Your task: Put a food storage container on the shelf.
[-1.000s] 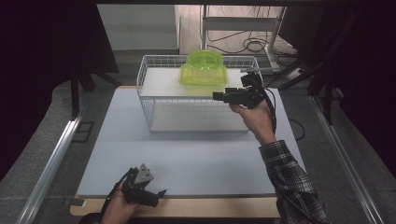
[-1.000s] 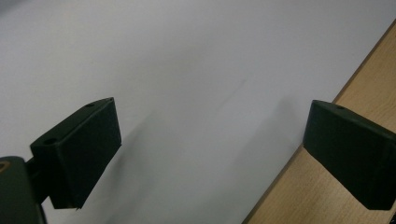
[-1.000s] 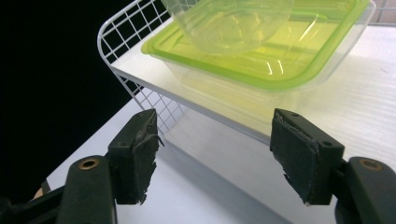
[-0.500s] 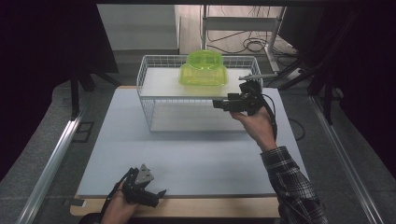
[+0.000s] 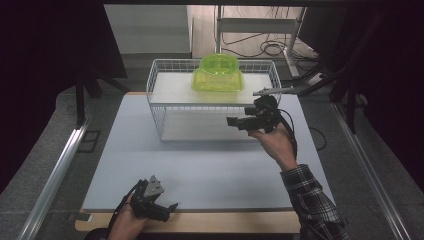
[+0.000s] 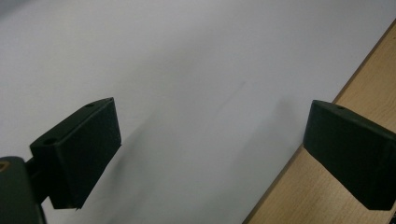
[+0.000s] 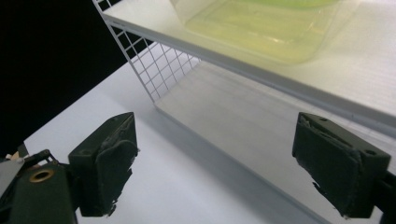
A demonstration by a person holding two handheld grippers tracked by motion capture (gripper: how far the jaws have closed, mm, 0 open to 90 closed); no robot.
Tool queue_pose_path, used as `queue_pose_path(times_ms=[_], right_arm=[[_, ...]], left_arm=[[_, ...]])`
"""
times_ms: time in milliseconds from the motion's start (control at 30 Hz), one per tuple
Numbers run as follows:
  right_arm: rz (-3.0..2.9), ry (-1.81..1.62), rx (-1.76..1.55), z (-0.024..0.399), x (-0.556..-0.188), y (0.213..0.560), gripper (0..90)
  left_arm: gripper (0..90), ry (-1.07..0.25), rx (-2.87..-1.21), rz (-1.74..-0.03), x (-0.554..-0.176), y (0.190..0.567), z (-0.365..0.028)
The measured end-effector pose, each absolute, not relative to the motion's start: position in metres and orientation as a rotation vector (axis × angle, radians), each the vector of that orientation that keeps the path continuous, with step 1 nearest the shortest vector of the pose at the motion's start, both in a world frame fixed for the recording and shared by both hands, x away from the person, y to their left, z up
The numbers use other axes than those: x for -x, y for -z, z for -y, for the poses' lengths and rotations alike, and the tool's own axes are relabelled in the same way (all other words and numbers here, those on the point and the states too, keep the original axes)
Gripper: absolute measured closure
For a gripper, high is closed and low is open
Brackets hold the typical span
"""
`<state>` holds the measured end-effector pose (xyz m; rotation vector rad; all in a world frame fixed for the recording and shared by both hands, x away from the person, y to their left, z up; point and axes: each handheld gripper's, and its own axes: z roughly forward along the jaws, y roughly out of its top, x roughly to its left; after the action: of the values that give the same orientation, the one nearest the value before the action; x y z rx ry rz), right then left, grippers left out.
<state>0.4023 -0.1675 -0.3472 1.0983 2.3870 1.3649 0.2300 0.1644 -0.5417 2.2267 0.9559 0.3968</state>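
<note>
One green container [image 5: 218, 73] sits on the upper shelf of the white wire rack [image 5: 155, 102], nothing gripping it. The right gripper [image 5: 234, 121], jaws just opened wide and empty, hangs beside the rack's near edge; judging by this, the placing looks done and withdrawal comes next. The left gripper [image 5: 169, 209] rests open near the table's front edge

In the right gripper view, the translucent yellow-green plastic container [image 7: 261, 28] is cut off by the top edge, so its upper part goes unseen. The white wire basket [image 7: 154, 65] runs out of that view at the top and right. In the high view, the left tool [image 5: 165, 212] is too small to judge its jaws.
</note>
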Motion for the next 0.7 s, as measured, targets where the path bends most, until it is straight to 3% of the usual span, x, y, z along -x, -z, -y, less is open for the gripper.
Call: queue_pose_path(times_ms=[700], right_arm=[[-2.399,-1.296,-0.983,0.166,-0.375,0.372,5.6]], left_arm=[[3.7,-0.406,-2.226,-0.953,-0.23,0.542,-0.164]])
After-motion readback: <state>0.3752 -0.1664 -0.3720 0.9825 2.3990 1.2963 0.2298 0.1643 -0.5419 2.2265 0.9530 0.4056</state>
